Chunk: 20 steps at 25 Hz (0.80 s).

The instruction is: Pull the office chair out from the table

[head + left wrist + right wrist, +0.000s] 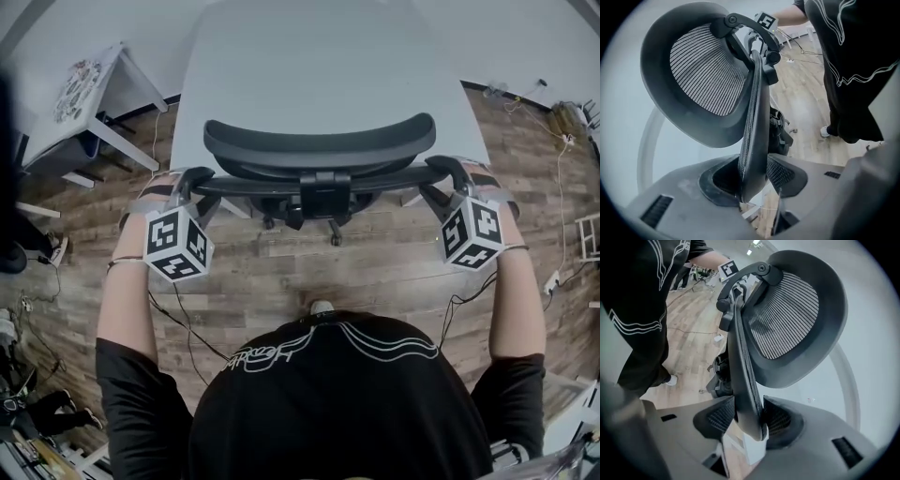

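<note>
Person: black shirt with white line print (337,403) fills the bottom centre of the head view; both bare forearms reach up the frame toward the chair, and one shoe tip (322,307) shows just above the shirt.
Left gripper (190,180): left of centre, at the left end of the chair's back; its marker cube (176,244) sits just below.
Left gripper state: narrow, clamped on the side edge of the backrest (757,117); in the left gripper view the meshed pads (785,173) press that edge from both sides.
Right gripper (450,178): right of centre, at the right end of the chair's back; its marker cube (472,232) sits just below.
Right gripper state: narrow, clamped on the opposite side edge of the backrest, which stands upright between its pads (723,416) and touches both.
Chair (319,183): dark office chair in the middle of the head view, back facing the person, pushed up to the table's near edge.
Headrest (319,141): curved mesh bar above the backrest, overlapping the table top in the frame.
Table (328,66): pale grey top filling the upper centre.
Floor (281,272): wood planks, with thin cables (178,319) trailing at lower left.
Side table (94,84): small and white, at the upper left, well apart from the chair.
</note>
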Each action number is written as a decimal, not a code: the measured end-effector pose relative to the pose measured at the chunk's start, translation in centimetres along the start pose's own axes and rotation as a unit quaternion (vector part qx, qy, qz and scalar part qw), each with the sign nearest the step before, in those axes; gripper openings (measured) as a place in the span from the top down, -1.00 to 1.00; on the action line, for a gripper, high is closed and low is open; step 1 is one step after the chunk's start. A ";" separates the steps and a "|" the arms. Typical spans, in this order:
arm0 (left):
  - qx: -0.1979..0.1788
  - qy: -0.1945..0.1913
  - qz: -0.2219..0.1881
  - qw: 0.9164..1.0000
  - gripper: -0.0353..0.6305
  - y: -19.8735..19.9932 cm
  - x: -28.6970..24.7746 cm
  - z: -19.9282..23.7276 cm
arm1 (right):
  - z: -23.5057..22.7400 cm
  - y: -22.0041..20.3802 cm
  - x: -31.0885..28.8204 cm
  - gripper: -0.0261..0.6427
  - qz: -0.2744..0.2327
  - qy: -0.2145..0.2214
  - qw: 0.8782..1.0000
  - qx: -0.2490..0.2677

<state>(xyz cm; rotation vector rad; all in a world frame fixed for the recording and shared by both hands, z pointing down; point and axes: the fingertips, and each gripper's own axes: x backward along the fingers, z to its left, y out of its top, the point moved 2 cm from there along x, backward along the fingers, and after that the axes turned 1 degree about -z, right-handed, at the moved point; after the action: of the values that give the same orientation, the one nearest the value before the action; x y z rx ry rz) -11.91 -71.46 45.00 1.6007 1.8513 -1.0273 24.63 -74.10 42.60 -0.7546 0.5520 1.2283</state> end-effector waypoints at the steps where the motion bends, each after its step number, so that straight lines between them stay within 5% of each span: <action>1: 0.000 -0.002 0.003 1.000 0.39 0.0 0.0 -0.1 | 0.0 0.0 0.0 0.29 0.003 0.011 1.000 -0.007; 8: 0.021 -0.020 0.031 0.999 0.39 -0.1 -0.2 -0.5 | 0.3 -0.1 -0.3 0.29 0.036 0.038 0.998 -0.022; 20: 0.041 -0.027 0.072 0.996 0.39 -0.3 -0.4 -0.9 | 0.9 -0.2 -0.5 0.29 0.091 0.004 0.995 -0.033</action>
<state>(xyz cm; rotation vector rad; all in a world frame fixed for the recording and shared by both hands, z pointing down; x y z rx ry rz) -11.98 -71.00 45.96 1.7101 1.6511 -1.0840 24.65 -73.74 43.54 -0.7787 0.5994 1.4185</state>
